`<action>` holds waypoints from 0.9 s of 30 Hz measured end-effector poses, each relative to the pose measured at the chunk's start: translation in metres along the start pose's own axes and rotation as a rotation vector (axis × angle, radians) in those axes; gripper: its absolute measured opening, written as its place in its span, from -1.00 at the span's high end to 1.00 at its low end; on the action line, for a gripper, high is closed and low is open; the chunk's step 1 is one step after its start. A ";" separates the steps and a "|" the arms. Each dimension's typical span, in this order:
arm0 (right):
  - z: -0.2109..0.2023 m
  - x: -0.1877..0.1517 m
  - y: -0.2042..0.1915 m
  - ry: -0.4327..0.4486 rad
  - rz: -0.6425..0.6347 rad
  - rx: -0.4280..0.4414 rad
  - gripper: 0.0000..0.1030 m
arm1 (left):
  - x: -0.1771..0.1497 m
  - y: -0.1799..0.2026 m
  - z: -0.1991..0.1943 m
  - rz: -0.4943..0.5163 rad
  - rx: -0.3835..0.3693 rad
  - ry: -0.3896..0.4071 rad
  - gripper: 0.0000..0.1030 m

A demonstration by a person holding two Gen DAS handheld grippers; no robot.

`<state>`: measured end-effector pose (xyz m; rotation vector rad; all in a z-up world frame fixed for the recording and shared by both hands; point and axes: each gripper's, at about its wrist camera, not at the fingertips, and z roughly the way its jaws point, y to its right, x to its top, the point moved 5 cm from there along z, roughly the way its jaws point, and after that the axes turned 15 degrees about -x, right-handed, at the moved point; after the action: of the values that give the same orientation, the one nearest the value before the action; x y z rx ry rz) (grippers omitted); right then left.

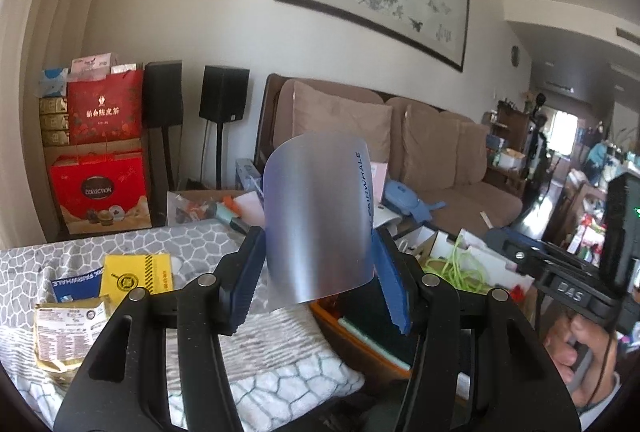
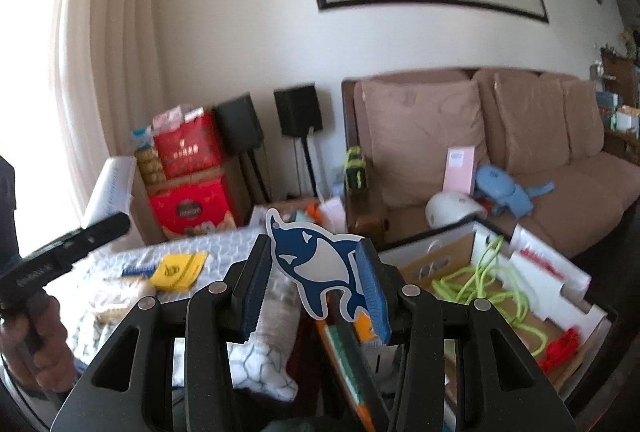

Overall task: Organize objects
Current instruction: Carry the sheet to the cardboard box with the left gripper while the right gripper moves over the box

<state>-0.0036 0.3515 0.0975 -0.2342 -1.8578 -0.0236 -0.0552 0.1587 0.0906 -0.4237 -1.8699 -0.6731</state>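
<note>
My left gripper (image 1: 318,252) is shut on a bendy silver-blue sheet (image 1: 316,208) printed FAIRWHALE. The sheet stands upright and bows between the blue pads (image 1: 390,284). My right gripper (image 2: 314,264) is shut on a blue and white whale-shaped card (image 2: 304,252), held upright between its pads (image 2: 372,288). Both are raised above a table under a grey patterned cloth (image 1: 200,244). A yellow packet (image 1: 138,276), a gold pouch (image 1: 68,332) and a blue FAIRWHALE pack (image 1: 76,284) lie on the cloth, left of the left gripper.
An open cardboard box (image 2: 440,256) with a green cord (image 2: 480,284) and red items sits at the right. An orange-rimmed box (image 1: 360,344) lies below the grippers. A brown sofa (image 2: 560,172) with toys, speakers and red gift bags (image 1: 104,108) stand behind. A hand (image 1: 580,348) holds the other gripper's body.
</note>
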 end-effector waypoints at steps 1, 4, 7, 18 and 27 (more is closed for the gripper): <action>-0.005 0.003 0.002 0.038 0.008 0.002 0.14 | 0.002 0.002 0.004 0.002 0.005 0.012 0.00; -0.012 0.004 0.008 0.126 -0.008 -0.001 0.14 | 0.009 0.007 0.018 0.026 0.012 0.056 0.00; -0.006 0.001 0.013 0.119 -0.044 -0.046 0.14 | 0.017 0.011 0.035 0.054 0.068 0.110 -0.01; 0.004 0.003 0.064 0.095 0.036 -0.161 0.14 | 0.058 0.077 0.102 0.139 -0.098 0.142 -0.07; 0.007 0.004 0.082 0.087 0.076 -0.200 0.14 | 0.066 0.114 0.131 0.223 -0.101 0.150 -0.06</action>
<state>0.0033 0.4336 0.0909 -0.4356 -1.7589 -0.1652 -0.1101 0.3287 0.1428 -0.6207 -1.6238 -0.6316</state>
